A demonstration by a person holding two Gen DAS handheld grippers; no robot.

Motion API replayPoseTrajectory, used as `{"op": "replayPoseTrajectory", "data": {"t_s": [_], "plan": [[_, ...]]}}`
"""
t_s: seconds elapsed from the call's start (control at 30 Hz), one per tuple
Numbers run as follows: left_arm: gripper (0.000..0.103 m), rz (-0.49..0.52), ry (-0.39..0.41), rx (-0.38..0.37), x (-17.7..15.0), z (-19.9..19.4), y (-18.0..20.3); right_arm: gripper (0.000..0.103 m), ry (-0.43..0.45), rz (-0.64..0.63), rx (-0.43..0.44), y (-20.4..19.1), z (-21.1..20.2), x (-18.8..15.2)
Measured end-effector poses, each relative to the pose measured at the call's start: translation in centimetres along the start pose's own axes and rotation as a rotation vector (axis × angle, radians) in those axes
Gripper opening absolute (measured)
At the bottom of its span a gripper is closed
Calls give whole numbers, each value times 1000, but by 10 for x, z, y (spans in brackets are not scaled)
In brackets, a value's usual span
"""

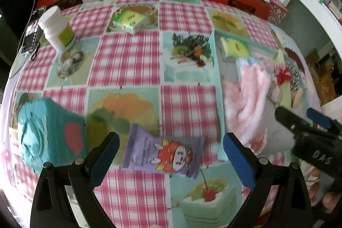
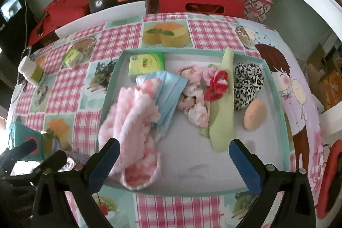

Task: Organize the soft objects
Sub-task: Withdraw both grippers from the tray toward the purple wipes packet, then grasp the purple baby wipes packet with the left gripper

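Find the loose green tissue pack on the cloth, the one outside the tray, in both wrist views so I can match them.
Left wrist: green tissue pack lies upper centre, right of the white bottle.
Right wrist: the same pack lies far left of centre, outside the tray, above-right of the bottle.
Shared landmark: the white bottle, to the pack's left in both.

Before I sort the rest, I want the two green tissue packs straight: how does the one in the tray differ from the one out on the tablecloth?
The tissue pack in the tray lies flat in the tray's far left corner; the tissue pack on the tablecloth sits outside, tilted. The first touches a blue face mask; the second stands alone. Both are green soft packs.
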State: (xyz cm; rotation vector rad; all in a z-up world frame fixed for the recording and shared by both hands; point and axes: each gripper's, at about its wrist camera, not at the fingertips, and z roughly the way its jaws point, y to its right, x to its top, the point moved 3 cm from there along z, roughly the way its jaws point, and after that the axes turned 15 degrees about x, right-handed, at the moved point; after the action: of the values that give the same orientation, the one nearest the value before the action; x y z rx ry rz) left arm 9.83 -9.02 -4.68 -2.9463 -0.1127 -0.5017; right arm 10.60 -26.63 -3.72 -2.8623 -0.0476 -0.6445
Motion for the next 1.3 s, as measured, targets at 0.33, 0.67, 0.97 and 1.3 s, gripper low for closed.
{"op": "replayPoseTrajectory", "data": {"t_s": [0.33, 0.67, 0.97, 1.3], "plan": [[97, 47, -78, 50, -18, 25, 2, 103, -26, -1, -3, 1, -3, -12], [97, 42, -145, 48, -27, 63, 0, 103, -45, 8, 1, 5, 5, -16], [103, 64, -131, 58, -24, 79, -1, 103, -57, 11, 2, 7, 11, -17], [103, 74, -137, 62, -25, 77, 1, 103, -71, -1, 6, 4, 15, -18]]}}
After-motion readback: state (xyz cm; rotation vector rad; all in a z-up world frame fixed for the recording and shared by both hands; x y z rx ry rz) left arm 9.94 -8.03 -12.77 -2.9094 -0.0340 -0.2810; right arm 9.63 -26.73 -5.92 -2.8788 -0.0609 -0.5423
